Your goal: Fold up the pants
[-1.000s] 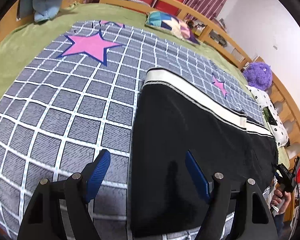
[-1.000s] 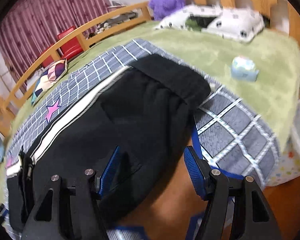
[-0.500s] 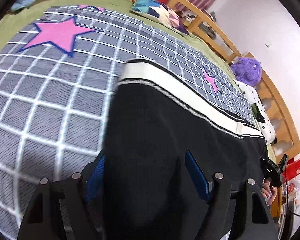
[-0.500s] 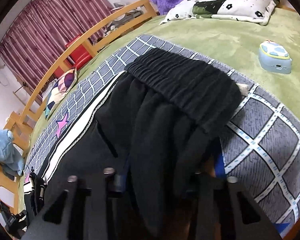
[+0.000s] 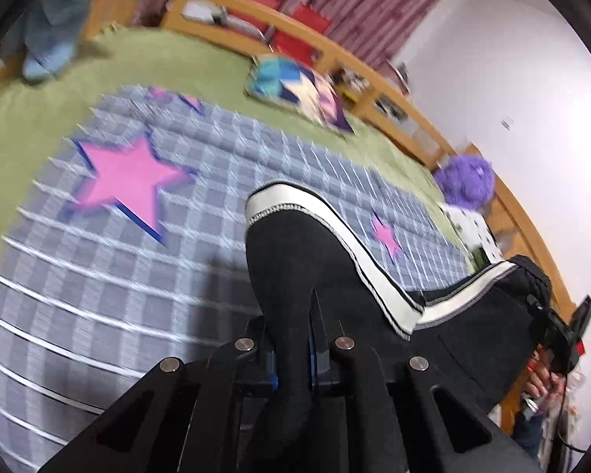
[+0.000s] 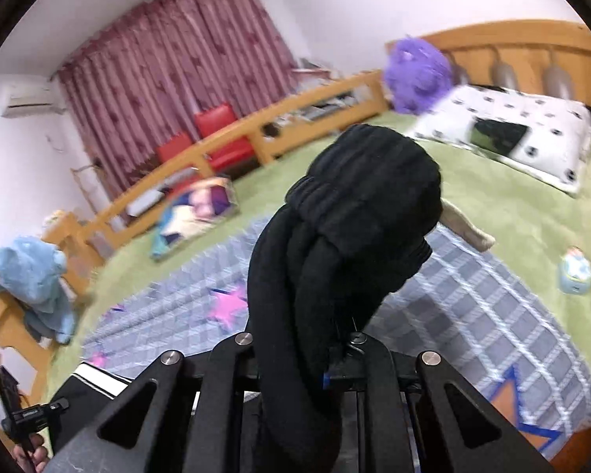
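Note:
The black pants (image 5: 307,276) with a white side stripe are lifted off the grey checked blanket (image 5: 138,244). My left gripper (image 5: 293,358) is shut on the leg end, which stands up between its jaws. My right gripper (image 6: 295,358) is shut on the bunched elastic waistband (image 6: 358,205), held up in front of the camera. In the left wrist view the waist end (image 5: 504,307) hangs at the right beside the other gripper (image 5: 563,335). The leg end (image 6: 94,386) and the other gripper (image 6: 31,419) show at the lower left of the right wrist view.
The blanket with pink stars lies on a green bedspread (image 6: 532,213) inside a wooden bed rail (image 5: 374,75). On the bed are a patchwork cushion (image 5: 303,90), a purple plush (image 6: 417,67), a spotted pillow (image 6: 508,130) and a small light-blue toy (image 6: 575,272). Blue cloth (image 6: 31,280) hangs at the foot.
Both grippers have closed on the pants and raised them off the blanket. The fabric that lay flat now hangs bunched between the two grippers.

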The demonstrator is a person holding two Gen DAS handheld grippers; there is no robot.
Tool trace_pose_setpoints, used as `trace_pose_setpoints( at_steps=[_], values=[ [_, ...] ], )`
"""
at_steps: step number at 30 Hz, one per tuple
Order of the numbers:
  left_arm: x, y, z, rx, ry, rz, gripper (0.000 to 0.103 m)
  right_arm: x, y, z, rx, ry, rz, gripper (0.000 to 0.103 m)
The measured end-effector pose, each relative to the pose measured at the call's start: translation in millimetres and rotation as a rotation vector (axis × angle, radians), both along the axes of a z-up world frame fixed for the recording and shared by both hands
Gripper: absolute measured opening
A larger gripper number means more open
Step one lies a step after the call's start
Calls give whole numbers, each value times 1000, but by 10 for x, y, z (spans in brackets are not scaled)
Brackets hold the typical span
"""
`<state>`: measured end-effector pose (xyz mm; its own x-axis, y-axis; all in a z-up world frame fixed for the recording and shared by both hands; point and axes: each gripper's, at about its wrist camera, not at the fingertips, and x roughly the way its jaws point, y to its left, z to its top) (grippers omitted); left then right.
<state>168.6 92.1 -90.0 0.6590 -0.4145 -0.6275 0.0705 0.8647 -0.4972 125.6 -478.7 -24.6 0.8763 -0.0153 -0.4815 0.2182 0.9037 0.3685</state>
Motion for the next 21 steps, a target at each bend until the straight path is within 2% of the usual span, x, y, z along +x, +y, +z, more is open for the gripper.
trace_pose_setpoints(
  at_steps=[4,6,8,9,10,12,14,15,16,17,18,19,21],
  values=[
    [-144,630,236,69,-34,110,10,148,407,54,42,-38,131,14],
    [-215,918,154,114,-2,156,11,247,634,-123,43,-17,185,15],
    [-230,1071,-77,138,70,176,12,333,755,-386,56,41,213,18],
    [-208,1132,-284,141,141,186,17,407,800,-633,71,105,224,19],
    [-179,1167,-479,156,212,205,32,442,818,-837,62,159,207,22],
    [-180,1196,-761,207,297,242,45,492,789,-1222,17,285,148,30],
    [-246,1175,-906,236,328,233,53,461,689,-1559,34,414,125,34],
    [-304,1144,-898,244,323,225,62,380,633,-1643,75,431,152,34],
    [-361,1113,-846,259,315,222,69,253,601,-1614,75,413,157,36],
    [-437,1059,-790,282,301,220,71,140,589,-1549,45,409,143,43],
    [-508,998,-739,297,275,212,75,43,603,-1460,0,415,124,45],
    [-573,950,-705,304,244,195,83,-43,638,-1355,-38,415,115,44],
    [-645,825,-738,345,217,168,88,-188,760,-1113,-98,390,120,44]
  ],
)
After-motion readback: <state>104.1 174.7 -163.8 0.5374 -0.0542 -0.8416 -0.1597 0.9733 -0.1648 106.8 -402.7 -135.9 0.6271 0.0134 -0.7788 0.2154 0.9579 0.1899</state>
